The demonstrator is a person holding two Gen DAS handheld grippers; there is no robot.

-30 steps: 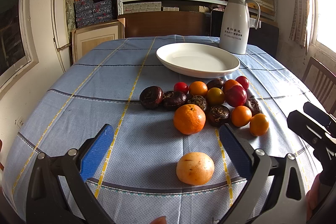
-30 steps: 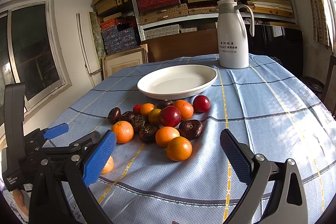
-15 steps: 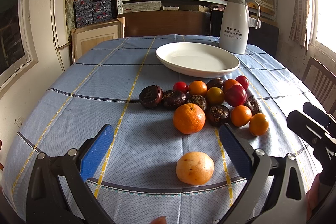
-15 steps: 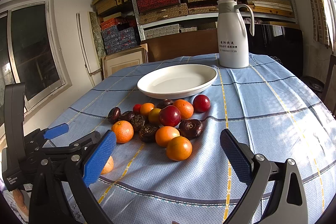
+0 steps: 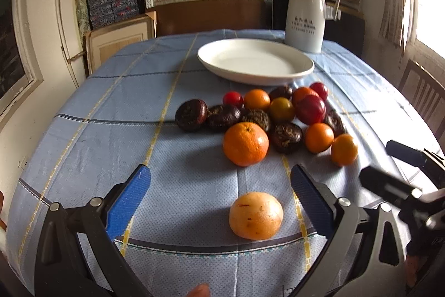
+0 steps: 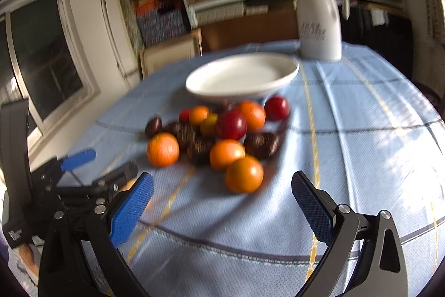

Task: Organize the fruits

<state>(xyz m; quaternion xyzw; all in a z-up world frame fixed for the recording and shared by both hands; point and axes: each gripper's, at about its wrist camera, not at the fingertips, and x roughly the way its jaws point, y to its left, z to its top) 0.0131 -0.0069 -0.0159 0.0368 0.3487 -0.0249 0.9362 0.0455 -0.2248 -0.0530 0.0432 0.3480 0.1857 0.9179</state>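
Note:
A heap of several fruits (image 5: pixel 278 116) lies on the blue tablecloth: oranges, red plums and dark wrinkled fruits, with a big orange (image 5: pixel 246 144) at its near edge. A pale yellow-orange fruit (image 5: pixel 256 215) lies alone, close between my left gripper's fingers. My left gripper (image 5: pixel 219 191) is open and empty. An empty white plate (image 5: pixel 256 63) sits behind the heap. My right gripper (image 6: pixel 222 194) is open and empty, just short of the nearest orange (image 6: pixel 244 174). The heap (image 6: pixel 222 130) and the plate (image 6: pixel 242 75) show there too.
A white thermos jug (image 5: pixel 304 10) stands behind the plate at the right. The tablecloth's near edge (image 5: pixel 222 249) is close under both grippers. Shelves of boxes fill the back wall. A wooden chair (image 5: pixel 422 91) stands at the right. The left gripper (image 6: pixel 78 157) appears at the right wrist view's left.
Both grippers have moved forward toward the fruits. The right wrist view is blurred with motion and its nearest orange looks closer. No fruit has moved.

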